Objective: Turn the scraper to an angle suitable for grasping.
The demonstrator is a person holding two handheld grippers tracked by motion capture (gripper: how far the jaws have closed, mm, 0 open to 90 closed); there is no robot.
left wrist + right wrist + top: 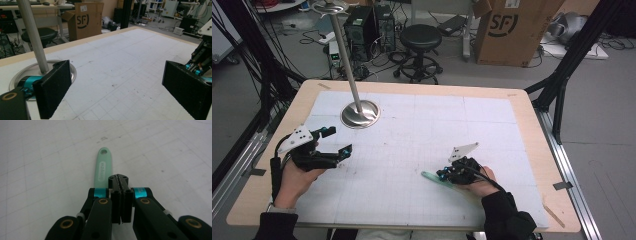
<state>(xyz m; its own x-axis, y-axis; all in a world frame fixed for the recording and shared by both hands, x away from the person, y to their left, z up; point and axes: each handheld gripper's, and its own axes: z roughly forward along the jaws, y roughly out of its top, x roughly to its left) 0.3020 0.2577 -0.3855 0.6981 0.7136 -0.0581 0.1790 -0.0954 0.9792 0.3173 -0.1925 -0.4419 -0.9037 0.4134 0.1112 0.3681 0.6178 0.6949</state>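
Note:
A mint-green flat tool handle (103, 168) with a hole at its far end lies on the white gridded mat (422, 130). It runs out from under my right gripper (121, 178), whose jaws are pressed together just above its near end; I cannot tell whether they touch it. In the high view the same green handle (431, 177) pokes left from the right gripper (439, 174) near the table's front. My left gripper (341, 140) is held at the left side, wide open, with nothing between its pads (53, 87).
A shiny metal stand with a round base (360, 114) and upright pole (32, 35) rises at the mat's back left, just beyond the left gripper. Past the wooden table edge (532, 100) are a black stool (420, 37), a cardboard box (512, 30) and cables.

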